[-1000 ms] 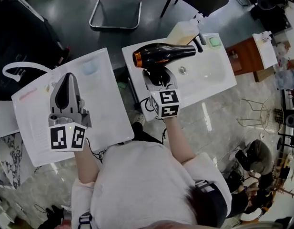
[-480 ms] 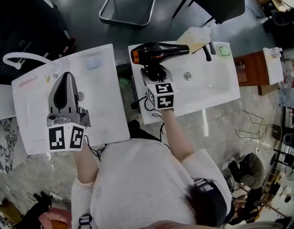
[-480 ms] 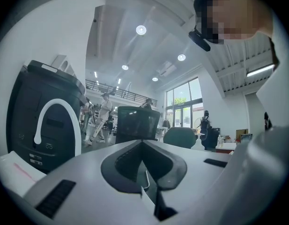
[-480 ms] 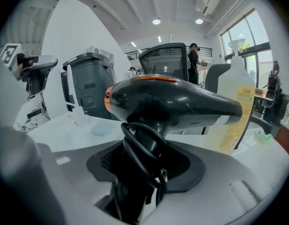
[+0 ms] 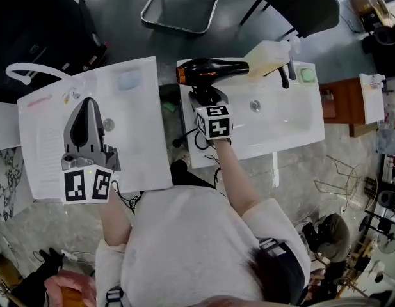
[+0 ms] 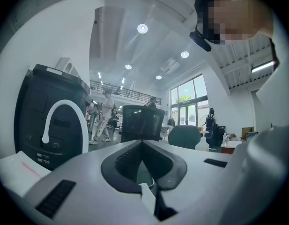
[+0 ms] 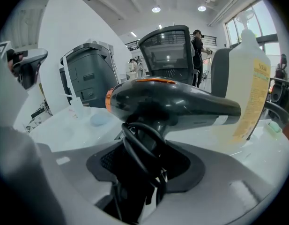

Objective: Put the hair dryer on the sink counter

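Hair dryer is clasped by the right gripper at the sink counter's far-left corner — released there, it could be tipped over the edge

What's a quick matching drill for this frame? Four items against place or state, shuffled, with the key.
1. hair dryer
2. left gripper
3. bottle
4. faucet

A. pale yellow, standing at the back edge of the sink
B. shut, empty, over the left counter
C. black, mounted on the sink
D. handle clamped in the right gripper

Pairs: 1-D, 2-B, 3-A, 4-C
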Action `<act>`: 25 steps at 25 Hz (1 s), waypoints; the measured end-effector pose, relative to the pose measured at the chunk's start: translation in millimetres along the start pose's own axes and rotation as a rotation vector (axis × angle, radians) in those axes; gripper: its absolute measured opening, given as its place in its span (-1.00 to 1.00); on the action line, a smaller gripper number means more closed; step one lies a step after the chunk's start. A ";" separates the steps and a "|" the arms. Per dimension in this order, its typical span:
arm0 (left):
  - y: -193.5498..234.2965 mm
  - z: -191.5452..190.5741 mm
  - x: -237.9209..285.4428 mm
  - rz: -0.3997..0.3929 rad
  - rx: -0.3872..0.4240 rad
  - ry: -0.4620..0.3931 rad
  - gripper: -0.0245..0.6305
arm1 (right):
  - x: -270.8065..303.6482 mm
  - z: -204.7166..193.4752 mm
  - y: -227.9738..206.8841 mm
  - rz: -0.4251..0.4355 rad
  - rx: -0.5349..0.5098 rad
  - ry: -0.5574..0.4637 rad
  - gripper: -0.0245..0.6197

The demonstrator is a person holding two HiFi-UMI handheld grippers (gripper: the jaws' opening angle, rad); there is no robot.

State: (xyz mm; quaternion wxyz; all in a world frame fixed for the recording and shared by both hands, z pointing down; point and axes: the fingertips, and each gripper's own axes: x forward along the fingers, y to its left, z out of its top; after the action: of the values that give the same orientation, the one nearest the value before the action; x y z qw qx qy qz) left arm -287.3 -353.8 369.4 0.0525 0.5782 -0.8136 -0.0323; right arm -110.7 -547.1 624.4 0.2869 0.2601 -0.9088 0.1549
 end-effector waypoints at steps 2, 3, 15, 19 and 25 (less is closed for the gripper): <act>1.1 -1.0 -1.3 0.009 0.000 0.002 -0.90 | 4.7 -4.6 -1.8 0.002 0.015 0.017 -0.16; 1.7 -1.2 -2.1 0.013 0.000 0.003 -0.90 | 6.6 -6.4 -2.8 0.002 0.021 0.024 -0.16; 7.1 -2.4 -5.3 0.042 0.003 0.012 -0.90 | 27.8 -21.9 -10.2 -0.001 0.061 0.118 -0.16; 9.8 -2.2 -5.3 0.046 0.001 0.014 -0.90 | 31.8 -25.0 -11.4 -0.008 0.068 0.148 -0.15; 15.0 -2.2 -5.7 0.052 -0.001 0.014 -0.90 | 35.5 -28.0 -13.4 -0.020 0.071 0.175 -0.15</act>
State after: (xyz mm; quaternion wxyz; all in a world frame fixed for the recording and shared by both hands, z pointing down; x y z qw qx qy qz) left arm -299.2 -343.5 372.9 0.0592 0.5571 -0.8279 -0.0275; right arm -115.7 -559.6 669.6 0.3573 0.2647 -0.8717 0.2061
